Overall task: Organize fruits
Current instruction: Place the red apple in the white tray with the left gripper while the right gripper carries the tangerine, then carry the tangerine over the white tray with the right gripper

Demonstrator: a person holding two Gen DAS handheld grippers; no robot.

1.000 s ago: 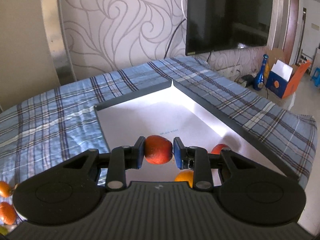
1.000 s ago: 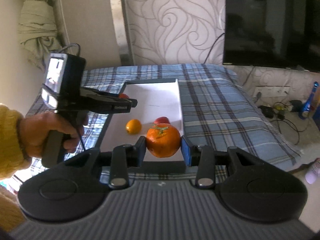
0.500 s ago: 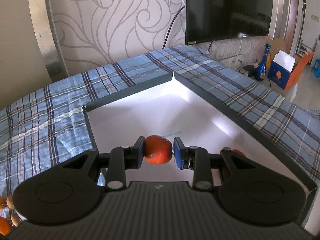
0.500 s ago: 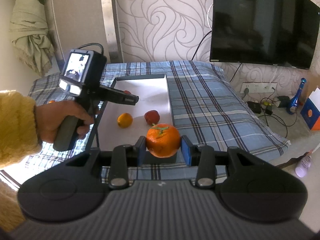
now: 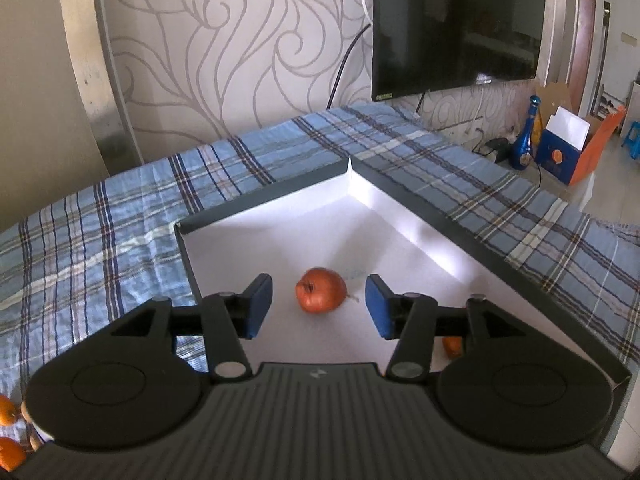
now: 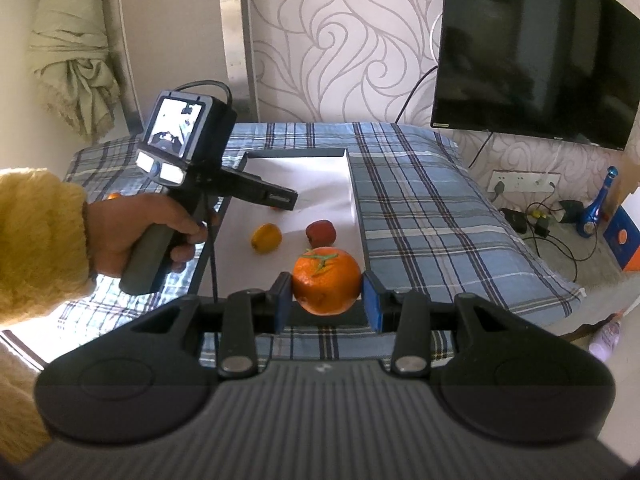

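Firm, round, stem-topped orange mandarin (image 6: 326, 286) pinched at widest girth by right gripper (image 6: 326, 296) fingers. Left gripper (image 5: 319, 306) fingers spreading, clear of small red apple-like fruit (image 5: 320, 290); probably light, prone to rolling.

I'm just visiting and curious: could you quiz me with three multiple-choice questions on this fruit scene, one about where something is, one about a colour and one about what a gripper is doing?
1. Where does the small red fruit by the left gripper lie?
A. on the white floor of the tray
B. on the plaid cloth
C. on the television

2. What colour is the sleeve?
A. blue
B. yellow
C. black

3. What is the right gripper doing?
A. standing open with nothing in it
B. gripping a bottle
C. gripping an orange

Answers: 1 A, it rests on the tray floor between jaws that are opening. 2 B, the fuzzy cuff is yellow. 3 C, both pads press on the orange.
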